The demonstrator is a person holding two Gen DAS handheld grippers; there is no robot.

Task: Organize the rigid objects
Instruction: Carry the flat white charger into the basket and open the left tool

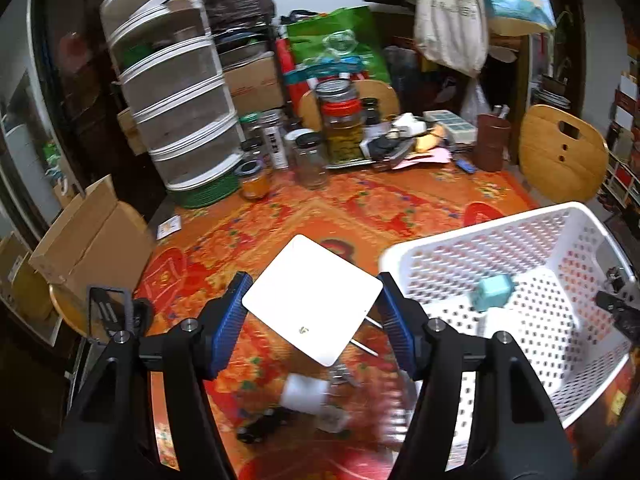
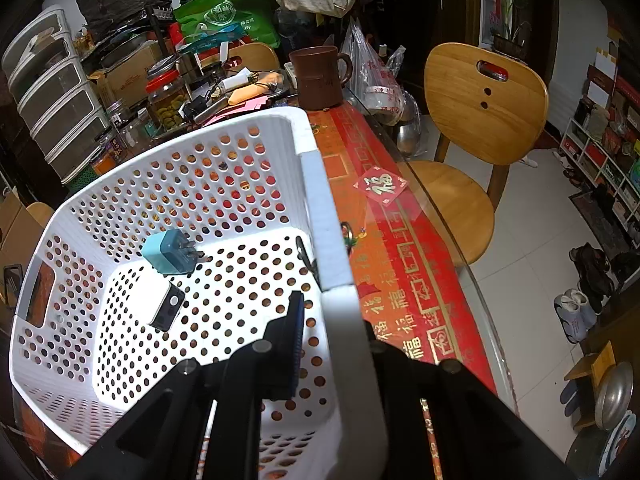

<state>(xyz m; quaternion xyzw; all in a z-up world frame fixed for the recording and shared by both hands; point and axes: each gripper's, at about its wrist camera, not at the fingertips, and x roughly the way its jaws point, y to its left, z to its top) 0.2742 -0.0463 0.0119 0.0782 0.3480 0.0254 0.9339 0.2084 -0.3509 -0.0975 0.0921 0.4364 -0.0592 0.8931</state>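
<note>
My left gripper (image 1: 314, 312) is shut on a flat white square box (image 1: 312, 298) and holds it above the red patterned tablecloth, just left of the white perforated basket (image 1: 532, 232). My right gripper (image 2: 336, 332) is shut on the basket's right wall (image 2: 320, 208), one finger (image 2: 294, 344) inside and the other hidden outside. In the basket lie a teal plug adapter (image 2: 168, 250), also seen from the left wrist (image 1: 491, 291), and a small white device with a dark face (image 2: 166, 306).
Blurred small items, a white cylinder (image 1: 302, 394) and a black object (image 1: 260, 426), lie under the left gripper. Jars (image 1: 344, 128), stacked drawers (image 1: 176, 100) and clutter line the table's far side. A brown mug (image 2: 318, 76) stands behind the basket. Wooden chairs (image 2: 480, 100) stand at right.
</note>
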